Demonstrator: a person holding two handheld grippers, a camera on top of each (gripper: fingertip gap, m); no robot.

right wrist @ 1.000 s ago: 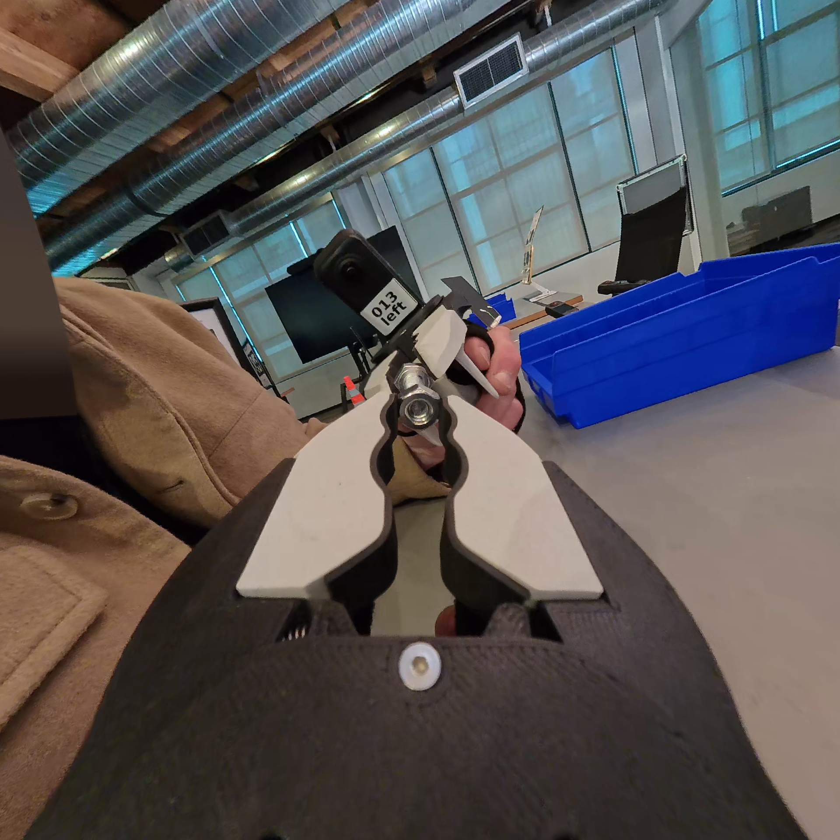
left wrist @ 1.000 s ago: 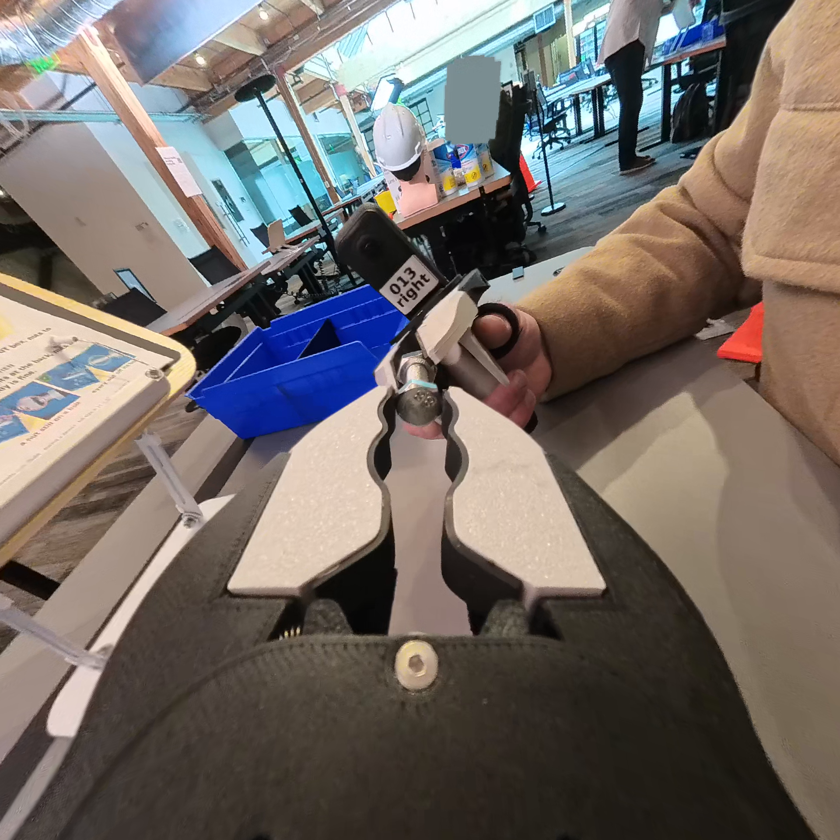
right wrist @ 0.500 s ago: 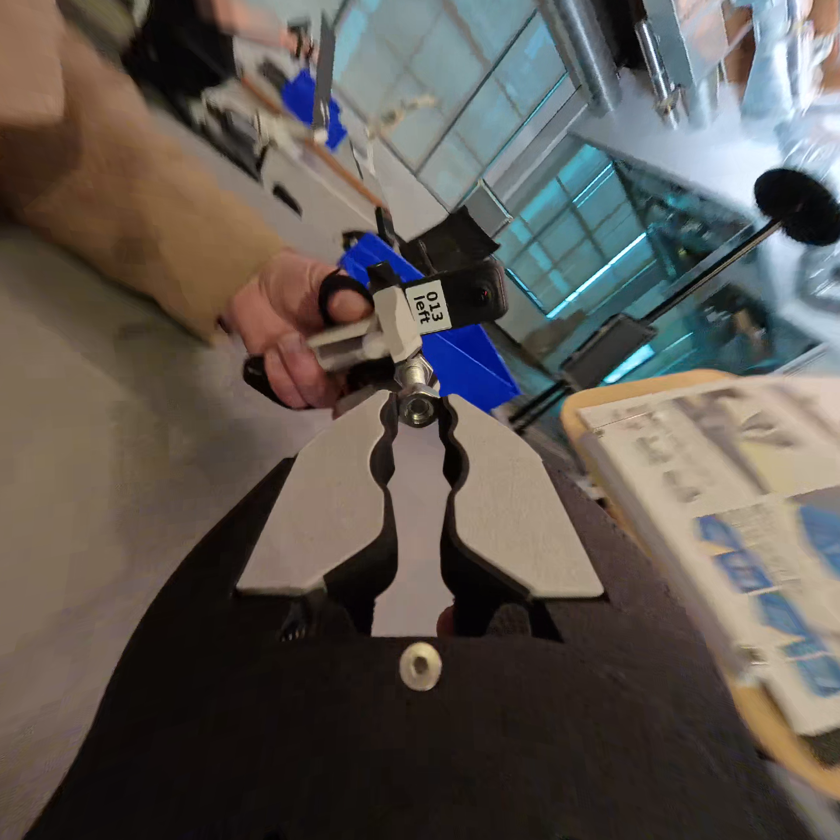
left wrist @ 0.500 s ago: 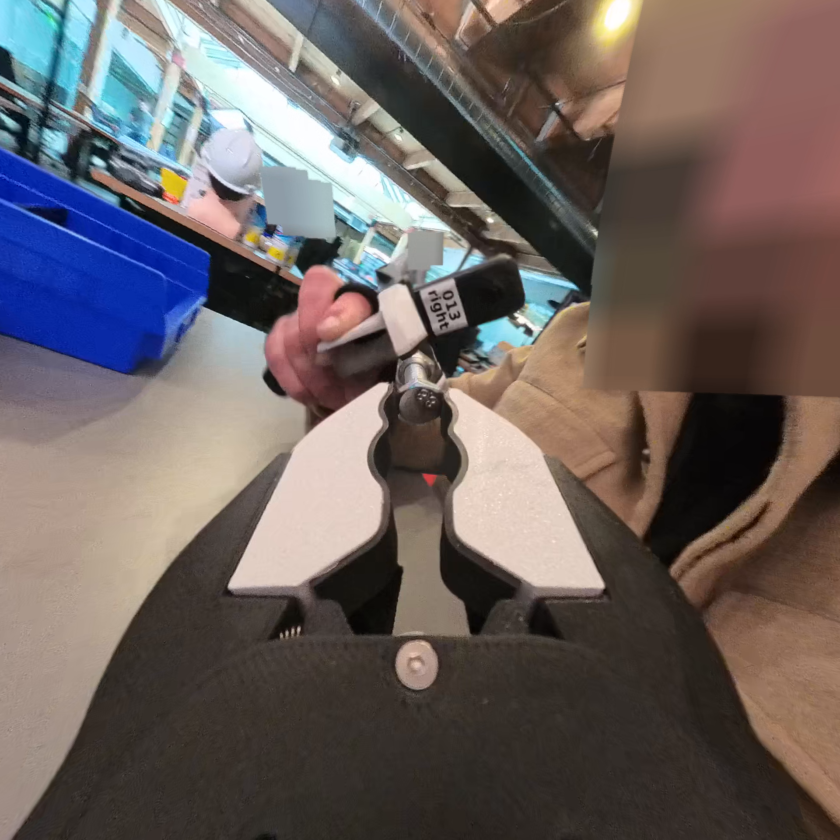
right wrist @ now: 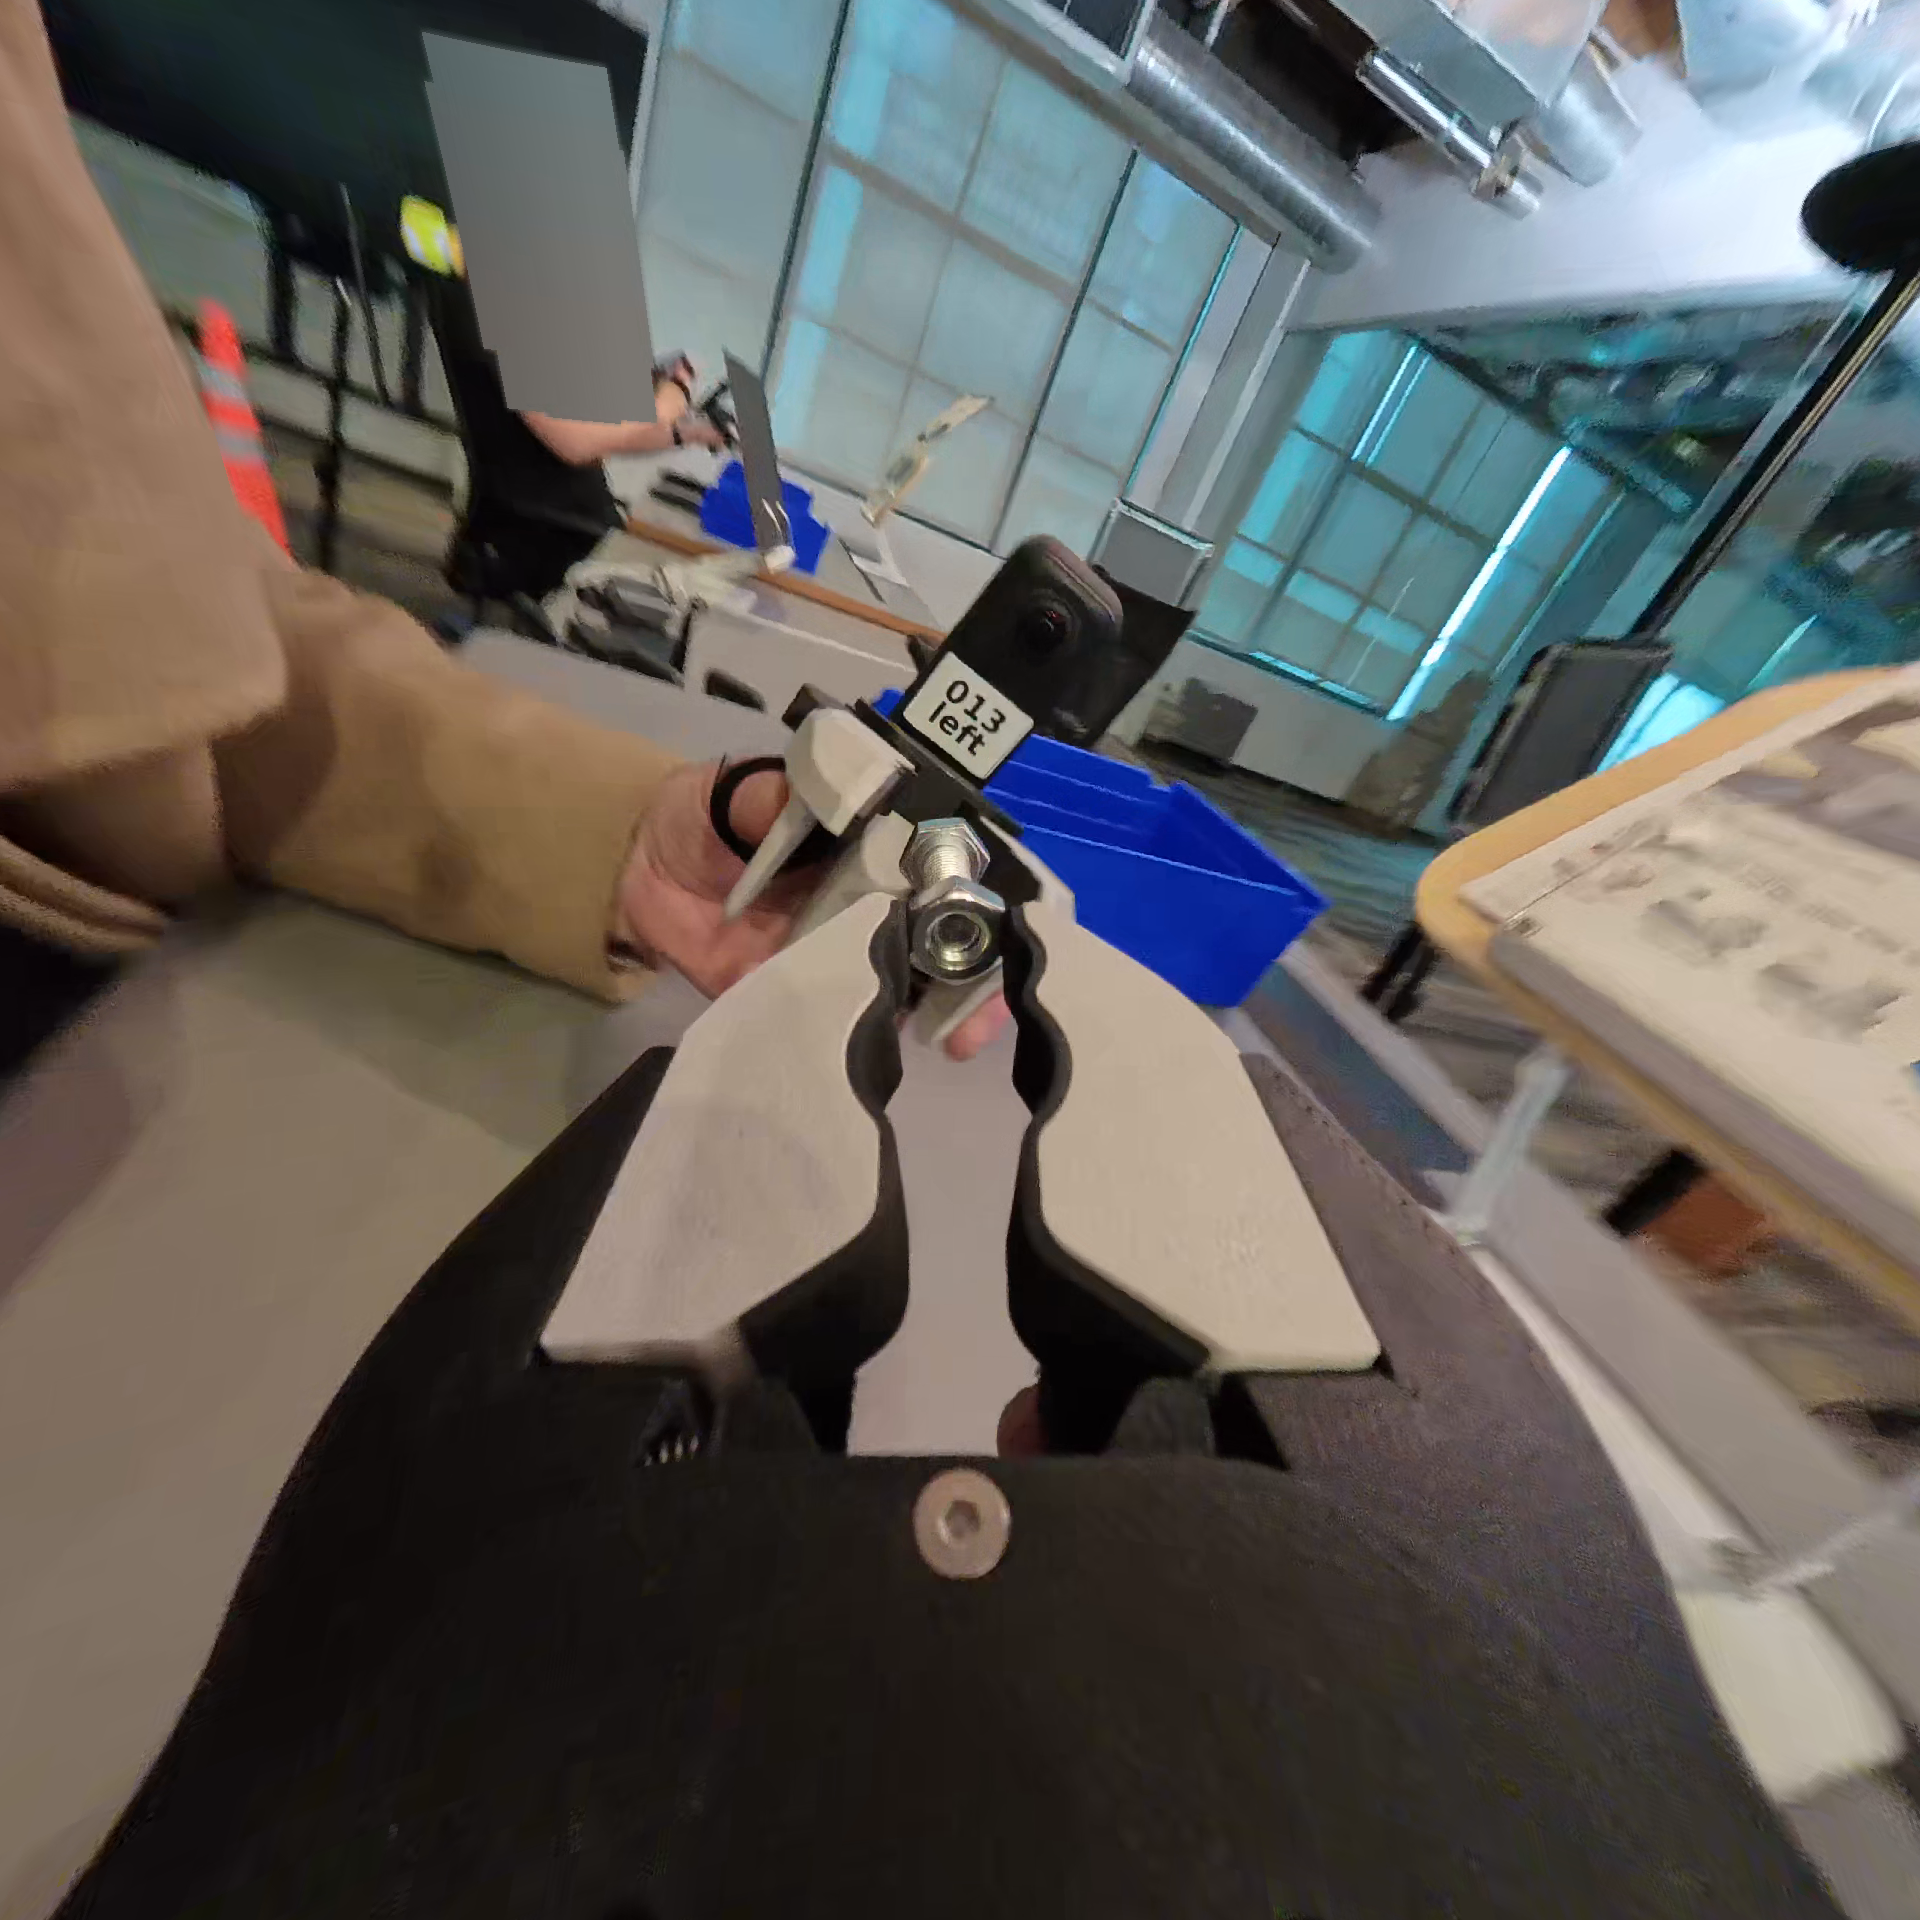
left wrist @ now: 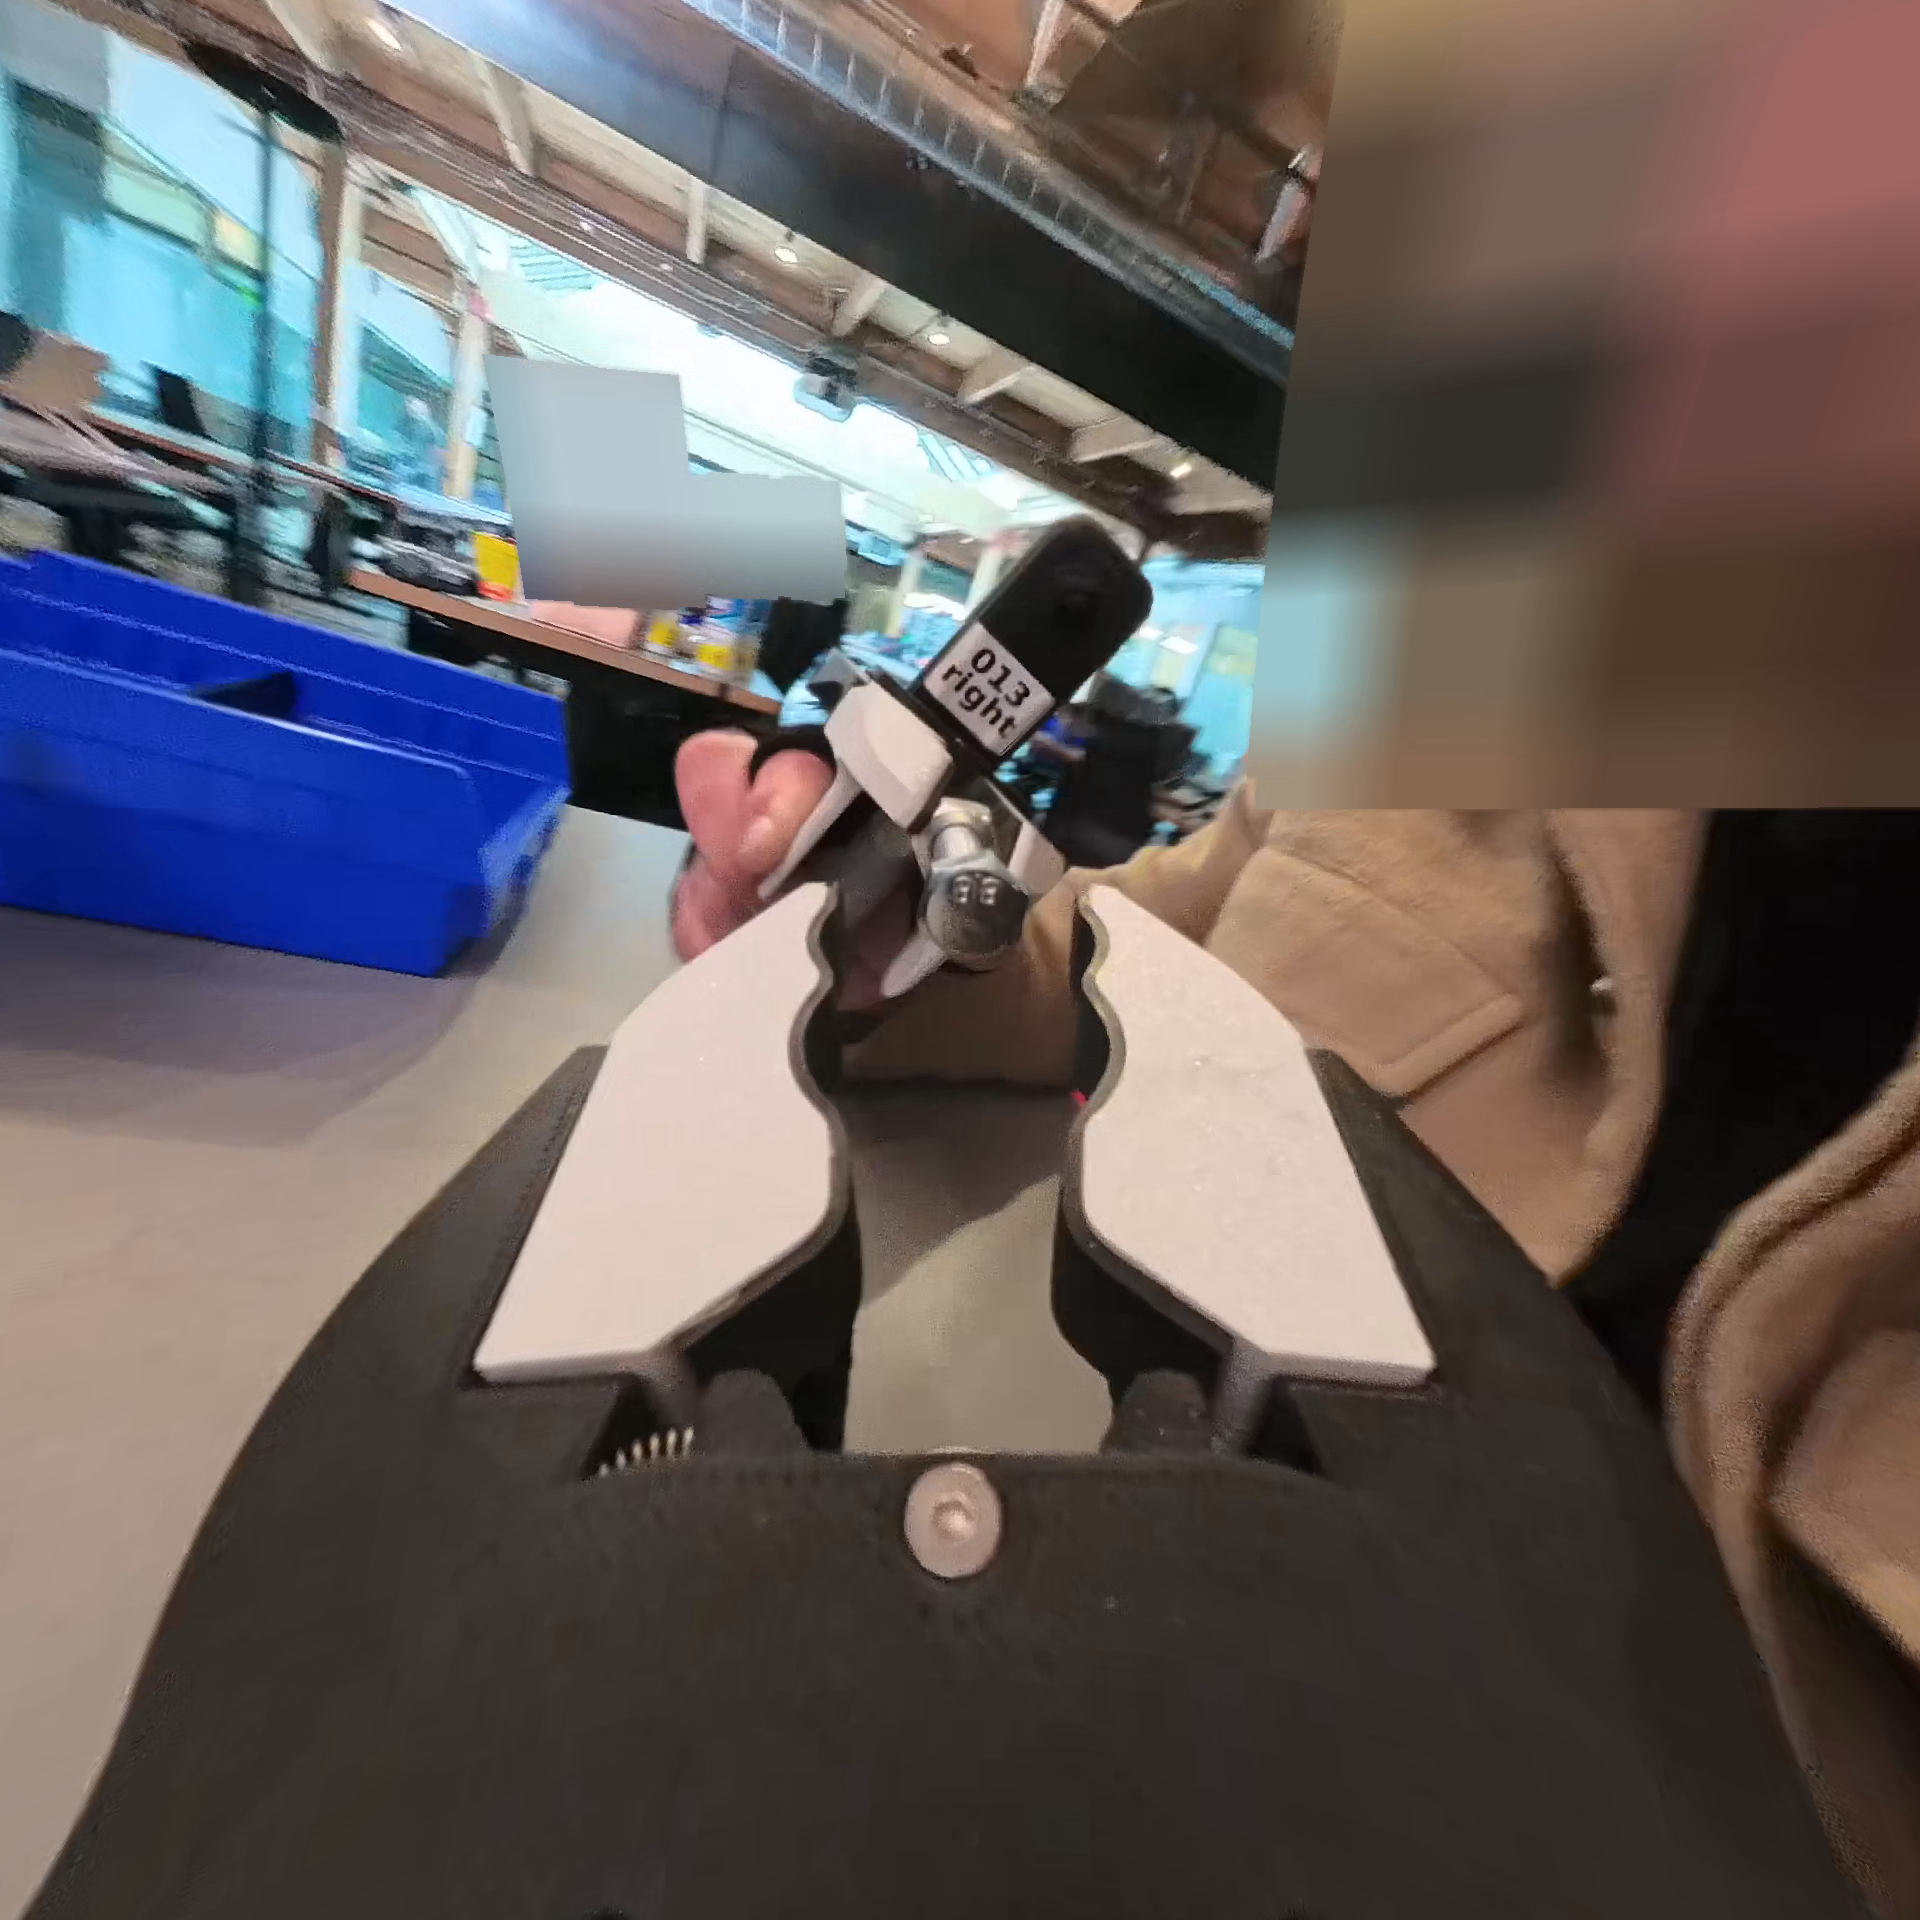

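Note:
A steel bolt (left wrist: 971,914) with a hex nut (right wrist: 951,930) on its thread hangs in the air between my two grippers, which face each other above a grey table (left wrist: 260,1143). My right gripper (right wrist: 951,935) is shut on the nut, with the bolt's thread (right wrist: 940,857) pointing away from it. My left gripper (left wrist: 951,914) is open. Its fingertips stand apart on either side of the bolt head without gripping it. The right gripper also shows farther off in the left wrist view (left wrist: 966,847), held by a hand.
A blue bin (left wrist: 260,790) stands on the table and also shows in the right wrist view (right wrist: 1143,873). A printed board on a stand (right wrist: 1714,935) is at the right. Beige sleeves (right wrist: 416,779) reach in. An orange cone (right wrist: 234,416) stands far back.
Both grippers have turned about the bolt. My left gripper's jaws, shut on the bolt head before, have opened. The right gripper still holds the nut.

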